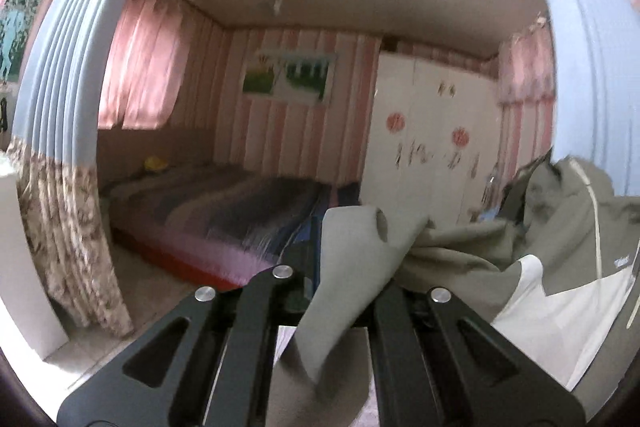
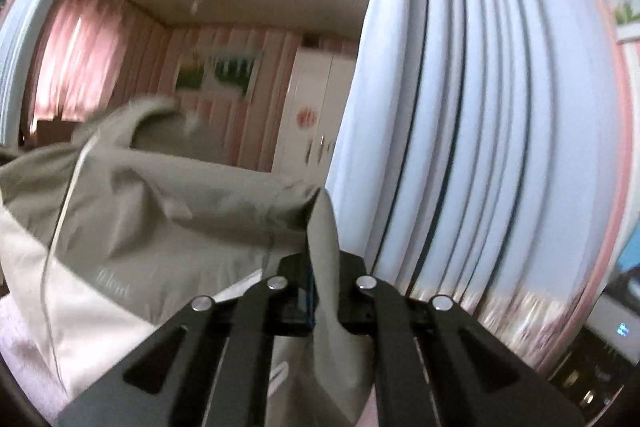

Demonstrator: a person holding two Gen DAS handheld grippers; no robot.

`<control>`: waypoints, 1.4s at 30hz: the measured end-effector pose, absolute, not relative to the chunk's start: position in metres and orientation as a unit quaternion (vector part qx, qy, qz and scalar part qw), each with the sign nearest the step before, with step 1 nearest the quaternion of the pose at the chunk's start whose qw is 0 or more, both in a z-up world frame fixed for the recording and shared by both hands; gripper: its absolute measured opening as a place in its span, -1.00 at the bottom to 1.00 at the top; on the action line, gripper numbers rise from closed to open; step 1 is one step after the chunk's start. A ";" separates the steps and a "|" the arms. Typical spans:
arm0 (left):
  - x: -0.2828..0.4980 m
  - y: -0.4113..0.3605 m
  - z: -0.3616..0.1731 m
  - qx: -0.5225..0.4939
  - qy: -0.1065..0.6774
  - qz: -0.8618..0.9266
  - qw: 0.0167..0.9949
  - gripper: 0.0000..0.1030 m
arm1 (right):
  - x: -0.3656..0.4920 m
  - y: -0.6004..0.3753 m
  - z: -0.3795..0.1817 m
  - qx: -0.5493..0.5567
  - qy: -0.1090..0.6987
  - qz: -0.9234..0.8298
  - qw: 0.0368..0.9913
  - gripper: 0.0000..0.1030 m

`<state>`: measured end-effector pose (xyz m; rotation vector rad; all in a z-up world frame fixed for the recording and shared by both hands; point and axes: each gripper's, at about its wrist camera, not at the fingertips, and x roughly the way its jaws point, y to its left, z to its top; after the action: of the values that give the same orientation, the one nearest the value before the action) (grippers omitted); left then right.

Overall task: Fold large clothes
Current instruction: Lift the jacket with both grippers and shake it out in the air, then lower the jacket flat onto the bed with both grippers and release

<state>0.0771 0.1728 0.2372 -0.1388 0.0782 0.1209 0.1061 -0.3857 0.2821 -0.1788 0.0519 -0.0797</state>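
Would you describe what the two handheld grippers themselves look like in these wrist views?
Both look alike. The left gripper and the right gripper are matte black, with angular linkage arms pierced by elongated cut-out slots and joined by round silver pivot pins. The right one shows a thin blue strip along one finger's inner edge. No cables, printed markings, hands or sleeves are visible.

Bed (image 1: 224,227): striped cover (image 1: 248,203); yellow object (image 1: 155,163) at far end

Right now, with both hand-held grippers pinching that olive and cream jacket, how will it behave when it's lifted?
The jacket looks floppy: it sags in soft folds between the left hand-held gripper and the right hand-held gripper. Its smooth fabric may slip from narrow pinches. Probably light, as small pinches of cloth hold it up.
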 end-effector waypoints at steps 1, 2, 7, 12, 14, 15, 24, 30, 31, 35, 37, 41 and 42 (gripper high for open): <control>0.070 0.171 0.248 -0.066 0.026 0.060 0.996 -0.97 | 0.096 -0.385 0.297 -0.094 0.014 -0.041 0.995 -0.92; 0.065 0.169 0.256 -0.064 0.017 0.059 0.996 -0.97 | 0.083 -0.385 0.315 -0.100 -0.001 -0.041 0.994 -0.92; 0.041 0.161 0.319 -0.061 -0.027 0.038 0.997 -0.96 | 0.044 -0.388 0.381 -0.116 -0.036 -0.039 0.992 -0.91; 0.021 0.144 0.377 -0.025 -0.067 0.052 0.996 -0.95 | 0.013 -0.390 0.426 -0.127 -0.083 -0.059 0.987 -0.91; 0.011 0.136 0.401 -0.018 -0.088 0.054 0.994 -0.95 | -0.005 -0.396 0.442 -0.112 -0.100 -0.056 0.987 -0.91; 0.007 0.132 0.410 -0.012 -0.097 0.057 0.994 -0.94 | -0.012 -0.395 0.447 -0.111 -0.104 -0.057 0.987 -0.90; 0.064 0.115 0.394 0.005 -0.058 0.057 0.997 -0.82 | 0.059 -0.423 0.419 -0.097 -0.025 -0.050 0.994 -0.88; 0.195 0.110 0.297 0.032 0.067 0.088 0.993 -0.79 | 0.195 -0.432 0.323 -0.093 0.106 -0.025 0.990 -0.86; 0.212 0.111 0.280 0.032 0.084 0.093 0.992 -0.79 | 0.212 -0.433 0.308 -0.088 0.120 -0.022 0.989 -0.85; 0.273 0.105 0.208 0.045 0.151 0.111 0.981 -0.79 | 0.278 -0.424 0.232 -0.078 0.187 -0.015 0.979 -0.77; 0.296 0.106 0.172 0.045 0.190 0.105 0.975 -0.66 | 0.303 -0.416 0.199 -0.084 0.224 -0.009 0.971 -0.38; 0.319 0.103 0.109 0.067 0.225 0.120 0.965 0.17 | 0.323 -0.401 0.137 -0.126 0.256 -0.036 0.958 0.54; 0.318 0.101 0.096 0.063 0.230 0.113 0.964 0.42 | 0.322 -0.401 0.129 -0.128 0.254 -0.040 0.958 0.57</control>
<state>0.3179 0.1012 0.0964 0.1284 0.4665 0.2294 0.3220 -0.4006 0.1290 -0.2593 0.5160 -0.0813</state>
